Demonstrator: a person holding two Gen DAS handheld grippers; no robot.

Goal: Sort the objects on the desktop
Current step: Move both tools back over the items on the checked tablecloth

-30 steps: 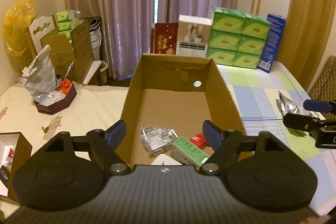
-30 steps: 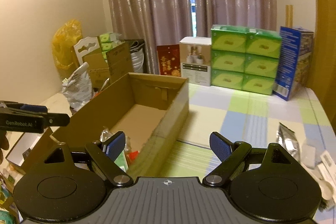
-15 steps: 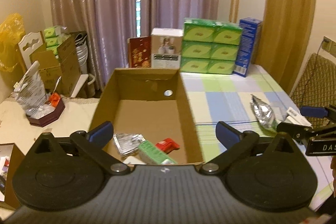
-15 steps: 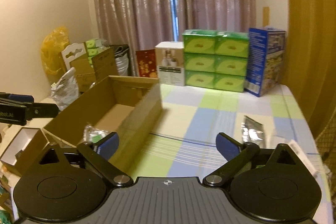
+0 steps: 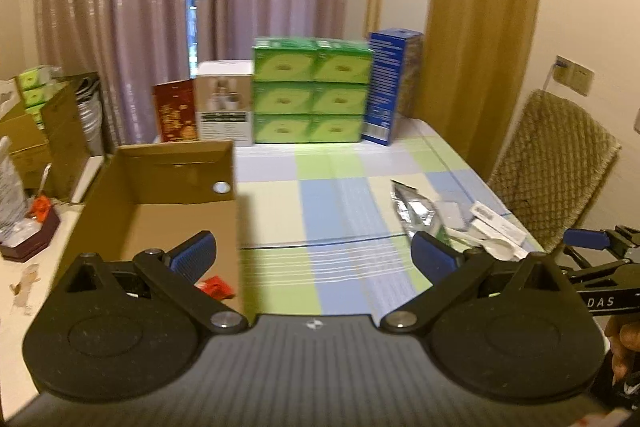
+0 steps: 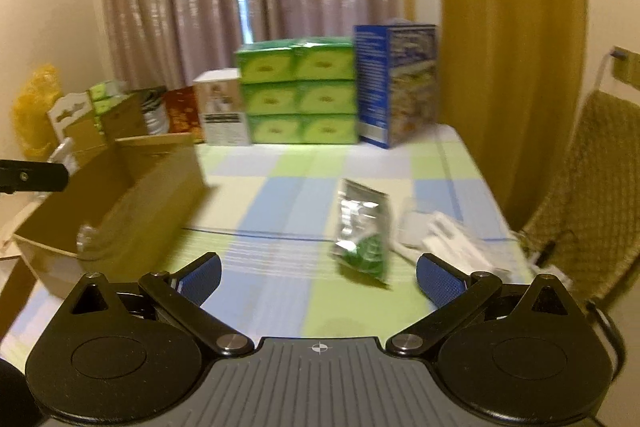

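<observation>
Showing a red packet [image 5: 216,287] inside the brown cardboard box [image 5: 168,163], left view only; both hand-held grippers [image 5: 314,257] [image 6: 318,273] spread wide, empty, jaws just opened.

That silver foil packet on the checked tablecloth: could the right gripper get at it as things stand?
Probably yes. The right gripper is open and empty, and the silver foil packet lies flat just ahead of it on the tablecloth. Nothing stands between them; the white items lie off to its side.
</observation>
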